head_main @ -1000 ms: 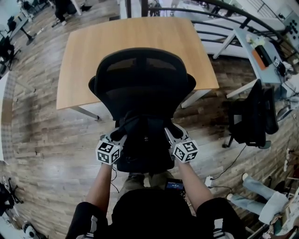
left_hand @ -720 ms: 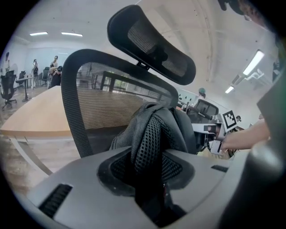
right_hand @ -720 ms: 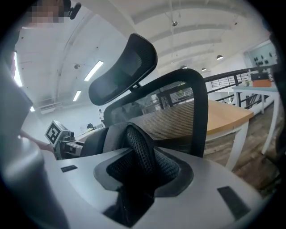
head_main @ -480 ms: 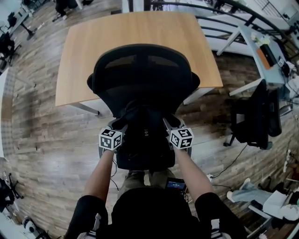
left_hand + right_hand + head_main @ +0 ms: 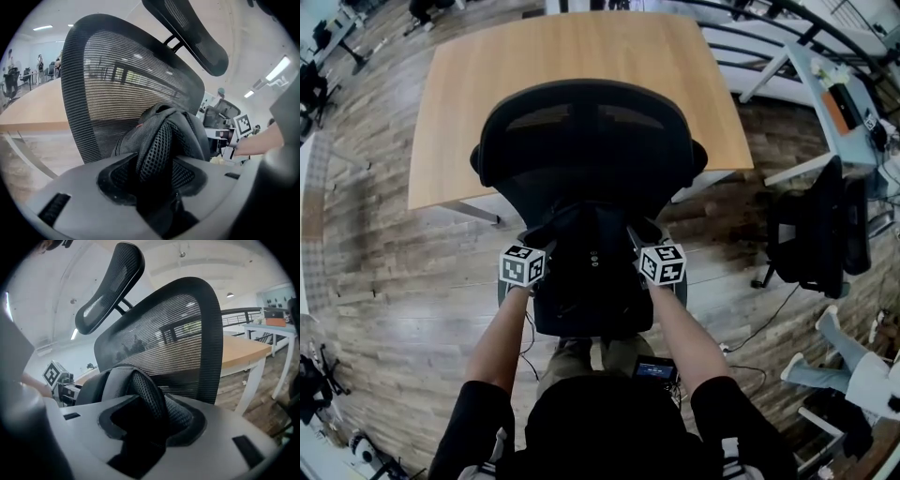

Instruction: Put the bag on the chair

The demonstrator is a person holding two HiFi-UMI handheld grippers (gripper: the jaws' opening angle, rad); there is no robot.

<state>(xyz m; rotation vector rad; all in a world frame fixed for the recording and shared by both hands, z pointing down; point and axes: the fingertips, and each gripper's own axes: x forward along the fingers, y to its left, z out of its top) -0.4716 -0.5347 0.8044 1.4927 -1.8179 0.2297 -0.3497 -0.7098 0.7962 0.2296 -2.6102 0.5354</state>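
Note:
A black backpack (image 5: 592,267) rests on the seat of a black mesh office chair (image 5: 586,150), leaning against its backrest. My left gripper (image 5: 546,246) is at the bag's left side and my right gripper (image 5: 636,242) at its right. In the left gripper view a padded mesh strap (image 5: 157,145) passes between the opening jaws of the left gripper (image 5: 154,187), with dark gaps beside it. In the right gripper view the other strap (image 5: 147,390) lies loosely between the opening jaws of the right gripper (image 5: 140,427). The backrest (image 5: 178,333) rises just behind.
A wooden table (image 5: 572,66) stands right behind the chair. A second black chair (image 5: 816,230) and a white desk (image 5: 834,94) are at the right. A person's legs (image 5: 853,366) show at the lower right. Cables lie on the plank floor.
Both grippers have moved forward toward the backrest and slightly closer together, and the bag sits deeper on the seat. The seated person's legs at the right have shifted.

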